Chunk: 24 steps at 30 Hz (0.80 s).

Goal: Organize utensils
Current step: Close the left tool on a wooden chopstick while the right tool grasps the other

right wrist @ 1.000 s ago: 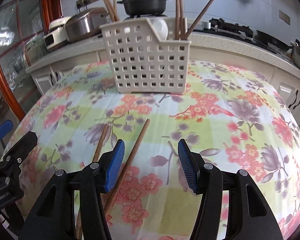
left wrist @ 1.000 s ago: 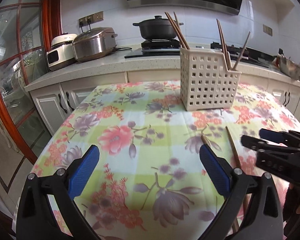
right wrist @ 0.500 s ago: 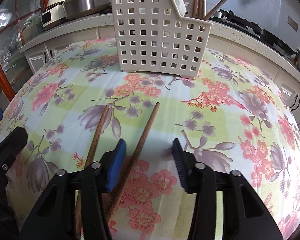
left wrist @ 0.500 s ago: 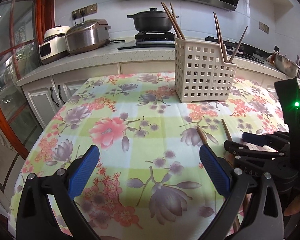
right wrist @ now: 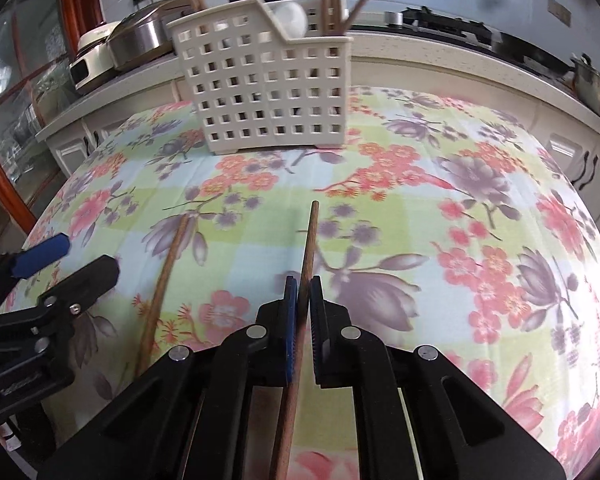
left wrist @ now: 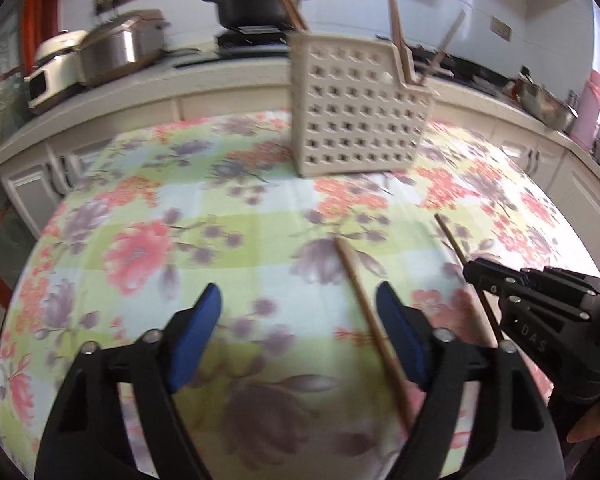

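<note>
Already the right gripper (right wrist: 303, 280) has its jaws pinched tight on one wooden chopstick (right wrist: 309, 240), which runs straight out between the blue pads toward the basket (right wrist: 268, 88). The grip sits roughly at mid-length, with a long stretch poking forward and the rest passing back under the gripper body. The second chopstick (left wrist: 364, 304) lies flat on the flowered tablecloth (left wrist: 180, 216) of the table, just beside the first. The left gripper (left wrist: 300, 320) is above it with its jaws closing from a wide stance; the stick crosses the gap close to the right-hand pad (left wrist: 396, 328), and nothing presses on it yet.

Both sticks look light, thin, stiff and smooth, so weight is no worry, but a round polished shaft can roll or pivot between flat pads. A hold near the middle, as the right one has, probably keeps the stick from swinging; a hold near one end would likely let the far tip droop. For the left stick, centring it between the pads before they meet seems wise, since an off-centre pinch may flick it sideways across the cloth. Lying flat on soft fabric, it may need the pad tips pressed slightly into the cloth to get under its curve.

The basket stands upright at the far side of the table, well apart from both sticks, with several chopsticks (right wrist: 332, 0) already leaning in its compartments.
</note>
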Motion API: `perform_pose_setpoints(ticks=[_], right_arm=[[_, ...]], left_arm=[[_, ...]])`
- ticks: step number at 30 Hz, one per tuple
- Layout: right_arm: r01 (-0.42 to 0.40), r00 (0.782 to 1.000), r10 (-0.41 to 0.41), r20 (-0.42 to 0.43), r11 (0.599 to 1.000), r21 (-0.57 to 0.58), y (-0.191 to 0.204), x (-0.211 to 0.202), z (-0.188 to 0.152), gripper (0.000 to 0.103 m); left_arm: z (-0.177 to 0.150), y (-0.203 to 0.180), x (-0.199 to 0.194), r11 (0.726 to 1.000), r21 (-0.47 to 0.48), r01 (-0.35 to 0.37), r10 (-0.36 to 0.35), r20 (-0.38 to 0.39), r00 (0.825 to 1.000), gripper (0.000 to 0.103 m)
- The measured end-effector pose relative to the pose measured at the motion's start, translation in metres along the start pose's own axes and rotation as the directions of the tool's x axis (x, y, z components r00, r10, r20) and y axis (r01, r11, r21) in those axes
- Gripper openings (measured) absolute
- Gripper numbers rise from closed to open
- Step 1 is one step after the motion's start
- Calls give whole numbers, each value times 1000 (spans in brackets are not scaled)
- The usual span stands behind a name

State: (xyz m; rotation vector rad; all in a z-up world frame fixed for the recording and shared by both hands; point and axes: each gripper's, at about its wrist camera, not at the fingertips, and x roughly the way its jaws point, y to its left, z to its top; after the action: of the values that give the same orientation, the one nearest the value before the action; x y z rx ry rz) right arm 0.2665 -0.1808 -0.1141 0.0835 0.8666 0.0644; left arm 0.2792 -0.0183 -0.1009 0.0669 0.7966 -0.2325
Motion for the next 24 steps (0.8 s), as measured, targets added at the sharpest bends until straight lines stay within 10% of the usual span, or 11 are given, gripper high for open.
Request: perform_pose_setpoints(ticks=[9,24], right_arm=[[30,1000,-30,6,999,34,-28,-7,-5,7],[63,998,-63,-27,998,-13,-27,-2,-5,9]], left_arm=[[-2,-30,29,998,51,45,-40,-89,995,42],[-2,-31,32,998,68,10,-4,-86,996,25]])
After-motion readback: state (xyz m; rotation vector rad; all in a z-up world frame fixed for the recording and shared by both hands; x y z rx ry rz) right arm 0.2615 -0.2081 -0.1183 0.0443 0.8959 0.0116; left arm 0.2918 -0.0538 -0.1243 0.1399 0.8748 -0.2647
